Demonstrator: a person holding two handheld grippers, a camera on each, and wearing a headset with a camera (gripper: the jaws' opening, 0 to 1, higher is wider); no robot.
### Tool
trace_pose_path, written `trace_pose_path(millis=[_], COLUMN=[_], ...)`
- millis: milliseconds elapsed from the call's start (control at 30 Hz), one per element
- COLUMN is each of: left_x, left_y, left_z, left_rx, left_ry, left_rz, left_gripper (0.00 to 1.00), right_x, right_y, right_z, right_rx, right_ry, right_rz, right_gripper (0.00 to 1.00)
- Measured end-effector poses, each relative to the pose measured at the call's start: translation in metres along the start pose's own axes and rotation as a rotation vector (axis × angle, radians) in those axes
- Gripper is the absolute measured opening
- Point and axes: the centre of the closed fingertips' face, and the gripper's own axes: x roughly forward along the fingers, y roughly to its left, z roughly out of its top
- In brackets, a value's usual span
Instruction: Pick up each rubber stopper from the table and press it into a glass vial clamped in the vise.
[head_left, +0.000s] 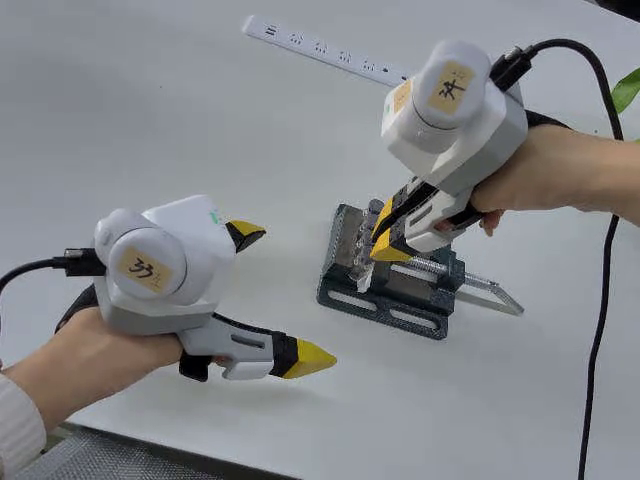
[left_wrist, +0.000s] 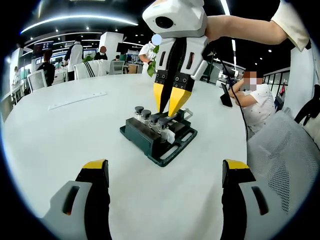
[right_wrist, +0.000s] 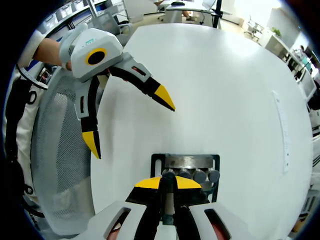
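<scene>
The left gripper (head_left: 278, 295) is hovering low over the table (head_left: 150, 120), jaws spread wide and holding nothing, well apart from the vise (head_left: 385, 300). To the right, the vise is gripping a row of four glass vials (left_wrist: 150, 121), each wearing a dark rubber stopper (right_wrist: 199, 175). The right gripper (head_left: 385, 245) is pointing down at the nearest end of that row, jaws pressed together just over the end stopper (left_wrist: 162, 121). Whether they are touching it I cannot tell.

A stopper is likely behaving as a light, soft, grippy plug, best pinched across the sides of its head. The glass is brittle, so any push should be going straight down the vial.

The white tabletop is looking smooth and mostly bare, with a power strip (head_left: 320, 45) lying at its far side. An open office with seated people is stretching behind.
</scene>
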Motion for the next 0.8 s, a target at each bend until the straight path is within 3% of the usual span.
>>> trace_pose_path(millis=[800], left_x=[0.0015], left_y=[0.0004], left_z=[-0.0025], left_rx=[-0.01], left_ry=[0.005], left_rz=[0.0], left_gripper=[0.92], right_x=[0.0091], right_y=[-0.0022], right_z=[-0.0048], right_rx=[0.002], right_ry=[0.014], right_rz=[0.012], right_gripper=[0.0])
